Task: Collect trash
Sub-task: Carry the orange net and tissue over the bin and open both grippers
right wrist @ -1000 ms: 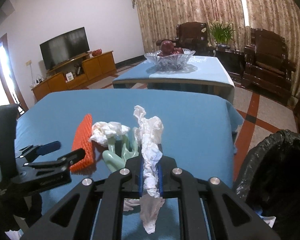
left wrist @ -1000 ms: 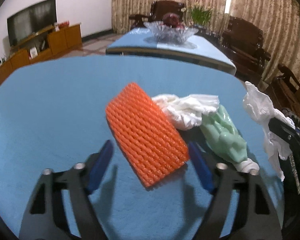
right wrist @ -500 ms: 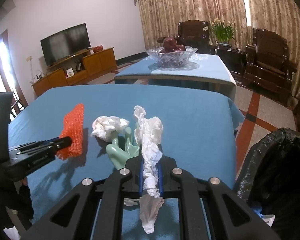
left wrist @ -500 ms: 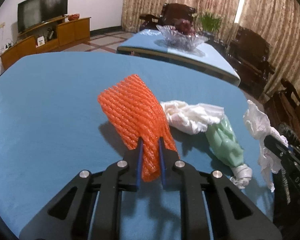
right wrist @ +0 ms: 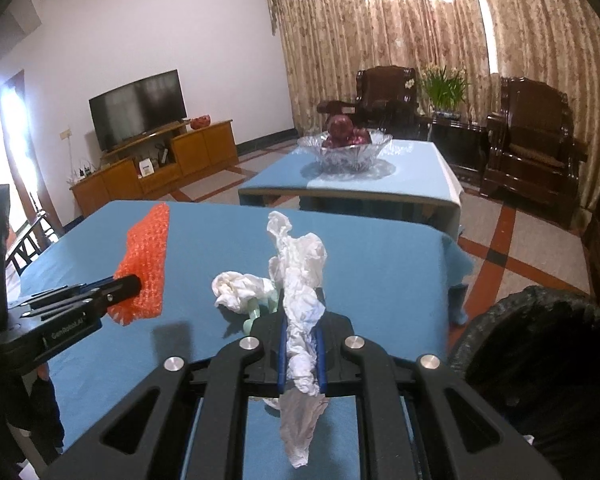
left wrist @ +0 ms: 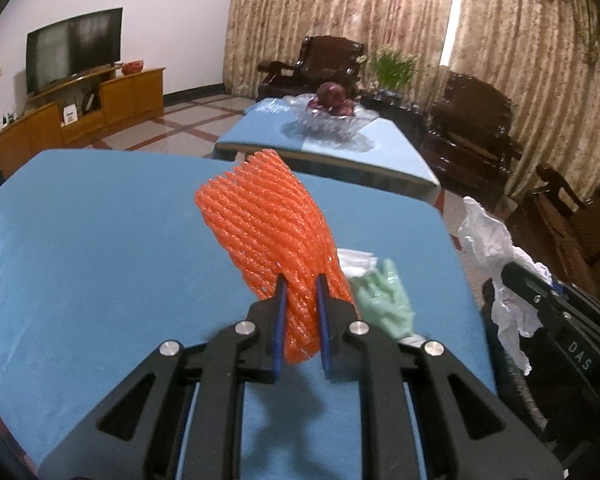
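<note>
My left gripper [left wrist: 300, 286] is shut on an orange foam fruit net [left wrist: 272, 228] and holds it upright above the blue table [left wrist: 100, 248]; the net also shows in the right wrist view [right wrist: 146, 264]. My right gripper [right wrist: 300, 338] is shut on a crumpled white tissue [right wrist: 300, 280], seen from the left wrist too [left wrist: 496, 264]. A green glove [left wrist: 382, 300] and a white tissue wad [right wrist: 240, 290] lie on the table between the grippers.
A black-lined trash bin [right wrist: 540, 360] stands off the table's right edge. Beyond are a second blue table [right wrist: 380, 176] with a glass fruit bowl [right wrist: 344, 152], dark wooden armchairs [right wrist: 532, 136] and a TV cabinet [right wrist: 156, 168].
My left gripper closed on the orange net and has lifted it off the table, tilting it upright. My right gripper still holds the tissue, raised slightly.
</note>
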Demonstrator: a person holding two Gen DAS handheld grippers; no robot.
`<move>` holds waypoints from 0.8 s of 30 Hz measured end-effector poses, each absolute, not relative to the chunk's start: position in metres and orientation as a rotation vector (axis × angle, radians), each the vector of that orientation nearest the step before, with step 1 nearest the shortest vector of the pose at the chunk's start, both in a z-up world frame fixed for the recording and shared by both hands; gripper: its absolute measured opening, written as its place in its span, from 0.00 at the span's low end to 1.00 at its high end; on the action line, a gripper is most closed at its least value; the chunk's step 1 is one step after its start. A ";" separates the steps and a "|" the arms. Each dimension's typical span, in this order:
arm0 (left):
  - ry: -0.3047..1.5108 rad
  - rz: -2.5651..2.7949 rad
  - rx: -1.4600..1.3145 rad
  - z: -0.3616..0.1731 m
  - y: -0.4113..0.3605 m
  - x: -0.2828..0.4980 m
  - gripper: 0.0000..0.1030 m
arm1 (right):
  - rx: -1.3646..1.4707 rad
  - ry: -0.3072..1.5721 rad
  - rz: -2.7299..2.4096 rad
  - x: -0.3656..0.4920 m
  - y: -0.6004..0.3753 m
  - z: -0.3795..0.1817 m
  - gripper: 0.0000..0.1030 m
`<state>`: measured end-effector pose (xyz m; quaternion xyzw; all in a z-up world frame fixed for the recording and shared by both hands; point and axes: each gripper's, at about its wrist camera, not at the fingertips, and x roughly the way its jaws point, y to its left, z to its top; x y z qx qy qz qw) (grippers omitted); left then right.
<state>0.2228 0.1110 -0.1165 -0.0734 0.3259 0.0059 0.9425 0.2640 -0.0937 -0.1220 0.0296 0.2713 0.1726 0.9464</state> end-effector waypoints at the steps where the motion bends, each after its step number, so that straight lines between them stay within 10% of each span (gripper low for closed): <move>1: 0.657 0.002 -0.146 -0.112 0.107 0.220 0.12 | 0.060 0.548 0.349 0.260 -0.096 -0.119 0.11; 24: 0.611 -0.253 -0.080 -0.077 -0.004 0.191 0.12 | 0.072 0.528 0.198 0.197 -0.180 -0.090 0.11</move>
